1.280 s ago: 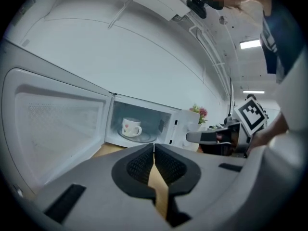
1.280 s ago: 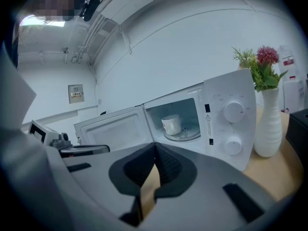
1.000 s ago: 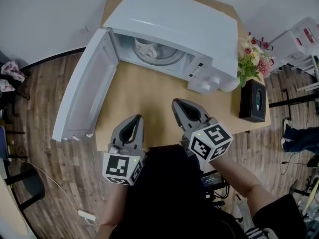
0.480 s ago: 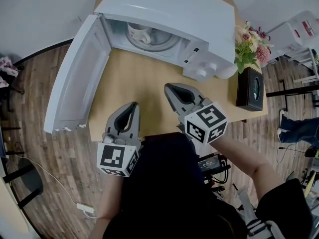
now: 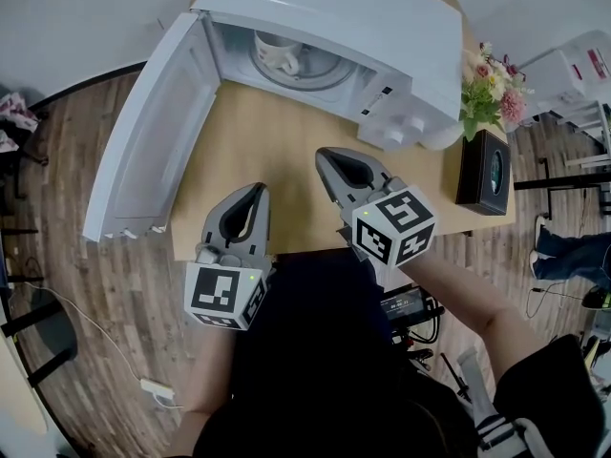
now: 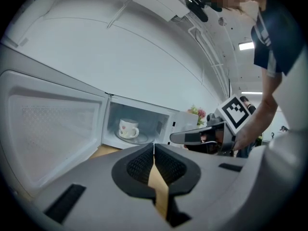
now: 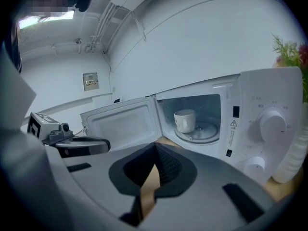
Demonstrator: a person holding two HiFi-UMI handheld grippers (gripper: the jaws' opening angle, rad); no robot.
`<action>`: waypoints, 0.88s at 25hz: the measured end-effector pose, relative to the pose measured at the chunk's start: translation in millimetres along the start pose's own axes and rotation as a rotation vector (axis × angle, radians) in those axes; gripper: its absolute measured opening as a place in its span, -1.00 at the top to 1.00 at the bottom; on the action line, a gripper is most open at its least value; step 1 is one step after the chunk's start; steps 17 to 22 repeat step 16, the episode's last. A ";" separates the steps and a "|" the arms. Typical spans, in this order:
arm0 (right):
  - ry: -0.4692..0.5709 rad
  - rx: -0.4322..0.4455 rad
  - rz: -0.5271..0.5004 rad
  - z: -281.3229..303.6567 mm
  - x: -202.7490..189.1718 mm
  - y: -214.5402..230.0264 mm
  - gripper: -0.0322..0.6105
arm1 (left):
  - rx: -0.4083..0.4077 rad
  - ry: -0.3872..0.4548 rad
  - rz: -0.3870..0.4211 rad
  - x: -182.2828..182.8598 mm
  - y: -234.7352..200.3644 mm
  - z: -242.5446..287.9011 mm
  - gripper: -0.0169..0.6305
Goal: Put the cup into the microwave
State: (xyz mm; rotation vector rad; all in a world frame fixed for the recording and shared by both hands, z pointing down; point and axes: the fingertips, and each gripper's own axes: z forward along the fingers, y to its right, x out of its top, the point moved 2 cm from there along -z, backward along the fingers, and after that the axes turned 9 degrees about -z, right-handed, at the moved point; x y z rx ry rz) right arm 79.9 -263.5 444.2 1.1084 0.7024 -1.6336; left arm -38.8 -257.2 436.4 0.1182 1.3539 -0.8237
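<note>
Resting on the turntable (image 5: 320, 72) inside the microwave (image 5: 334, 12), the cup (image 5: 277, 53) looks delivered, so left gripper (image 5: 258, 191) and right gripper (image 5: 325, 156) hang before the microwave, jaws pressed together on nothing, door (image 5: 158, 132) open.

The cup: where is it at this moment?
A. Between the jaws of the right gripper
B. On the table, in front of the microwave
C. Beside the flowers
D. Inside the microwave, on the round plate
D: the cup stands on the glass plate inside the microwave, whose door is open.
</note>
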 end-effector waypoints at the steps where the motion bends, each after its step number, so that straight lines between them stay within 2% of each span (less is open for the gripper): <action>1: -0.001 0.001 0.001 1.1 0.0 0.0 0.92 | 0.003 0.000 -0.001 -0.1 -0.8 0.0 0.93; 22: -0.013 -0.001 0.016 10.3 -6.8 -2.8 0.92 | 0.024 -0.012 -0.013 -2.1 -6.8 4.5 0.93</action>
